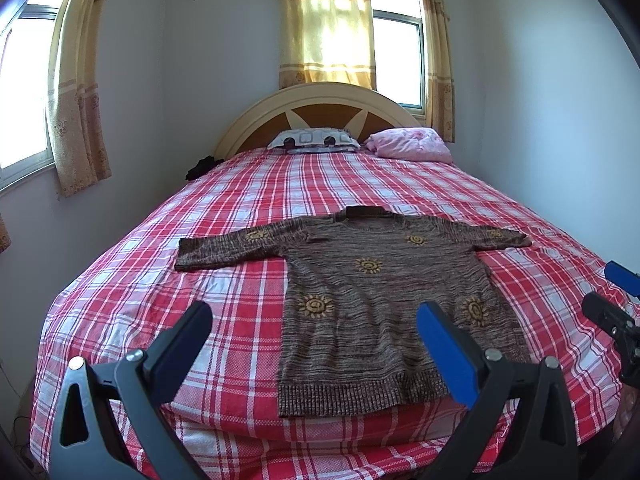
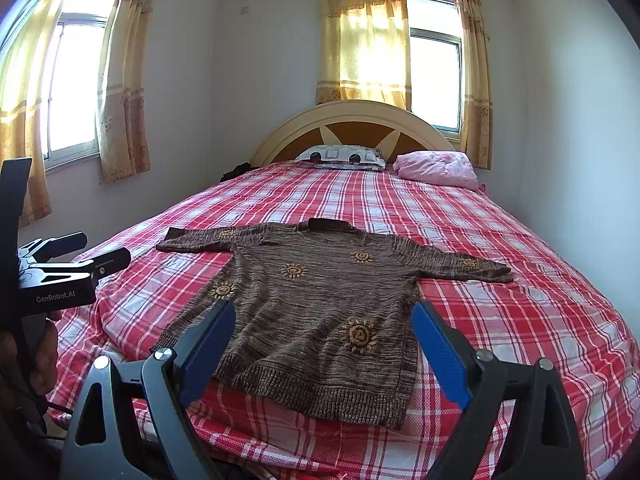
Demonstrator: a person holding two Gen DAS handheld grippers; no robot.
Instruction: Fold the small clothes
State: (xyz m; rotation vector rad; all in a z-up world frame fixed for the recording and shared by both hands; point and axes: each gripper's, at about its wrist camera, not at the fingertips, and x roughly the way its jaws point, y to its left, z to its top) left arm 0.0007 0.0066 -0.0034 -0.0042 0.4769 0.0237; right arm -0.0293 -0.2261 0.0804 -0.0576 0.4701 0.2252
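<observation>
Brown knit sweater [image 1: 360, 292] flat on bed [image 1: 224, 208], unfolded; both tongs, left [image 1: 314, 330] & right [image 2: 324, 336], wide open, empty. Next: grab a sleeve.

Brown knit sweater [image 1: 372, 300] with yellow suns, flat, sleeves spread, on bed

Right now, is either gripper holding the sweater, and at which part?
Neither. The left gripper and right gripper are open above the bed; the sweater lies flat.
</observation>
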